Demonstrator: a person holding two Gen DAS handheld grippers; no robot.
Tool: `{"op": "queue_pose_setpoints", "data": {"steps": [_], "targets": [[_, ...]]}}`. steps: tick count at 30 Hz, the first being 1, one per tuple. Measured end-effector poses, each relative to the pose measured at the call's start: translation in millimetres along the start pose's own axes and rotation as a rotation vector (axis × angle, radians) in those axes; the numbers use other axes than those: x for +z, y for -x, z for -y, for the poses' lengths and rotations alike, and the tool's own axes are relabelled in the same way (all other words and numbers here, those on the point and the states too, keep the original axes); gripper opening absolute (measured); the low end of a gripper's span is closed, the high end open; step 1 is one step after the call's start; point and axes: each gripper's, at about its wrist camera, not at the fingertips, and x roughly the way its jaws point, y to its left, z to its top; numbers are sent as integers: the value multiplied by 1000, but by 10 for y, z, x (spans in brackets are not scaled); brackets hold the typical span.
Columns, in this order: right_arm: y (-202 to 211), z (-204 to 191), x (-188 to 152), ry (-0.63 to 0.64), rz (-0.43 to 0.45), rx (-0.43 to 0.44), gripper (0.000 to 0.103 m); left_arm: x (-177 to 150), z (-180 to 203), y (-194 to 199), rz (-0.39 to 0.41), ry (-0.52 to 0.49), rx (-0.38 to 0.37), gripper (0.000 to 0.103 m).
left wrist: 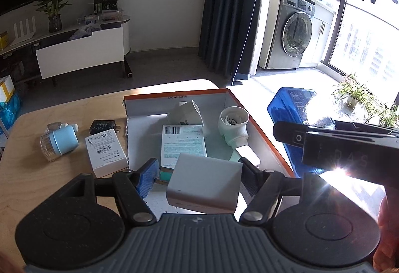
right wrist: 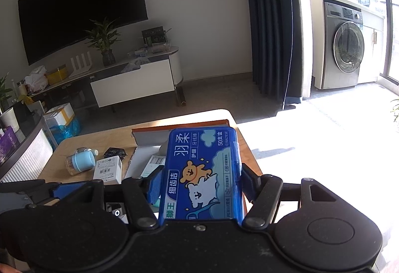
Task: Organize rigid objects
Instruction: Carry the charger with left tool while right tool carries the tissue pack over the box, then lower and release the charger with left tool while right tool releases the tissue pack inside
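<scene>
An open cardboard tray point(left wrist: 261, 128) with orange rims lies on the wooden table point(left wrist: 30, 143). In it lie a white hair dryer point(left wrist: 233, 128), a white-green printed box point(left wrist: 183, 146) and a white paper cup point(left wrist: 185, 112). My left gripper point(left wrist: 199, 173) stands open around a grey-white box point(left wrist: 205, 184) that rests at the tray's near end; its blue pad point(left wrist: 147, 179) stands off the box's side. My right gripper point(right wrist: 199, 183) is shut on a blue floss-pick box point(right wrist: 203, 173), held above the tray's right side; the box also shows in the left wrist view point(left wrist: 294, 108).
Left of the tray on the table lie a white labelled box point(left wrist: 106, 152), a black charger point(left wrist: 103, 126) and a light-blue capped clear jar point(left wrist: 59, 142). The table's right edge drops to a sunlit floor. A TV stand and washing machine stand farther back.
</scene>
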Motion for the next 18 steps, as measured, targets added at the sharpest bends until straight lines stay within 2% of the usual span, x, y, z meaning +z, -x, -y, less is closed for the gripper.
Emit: {"op": "queue_pose_setpoints", "data": {"steps": [18], "targets": [[-218,35,149,2,-16,18,75,133,15,-146,-17,-6,-6,71]]}}
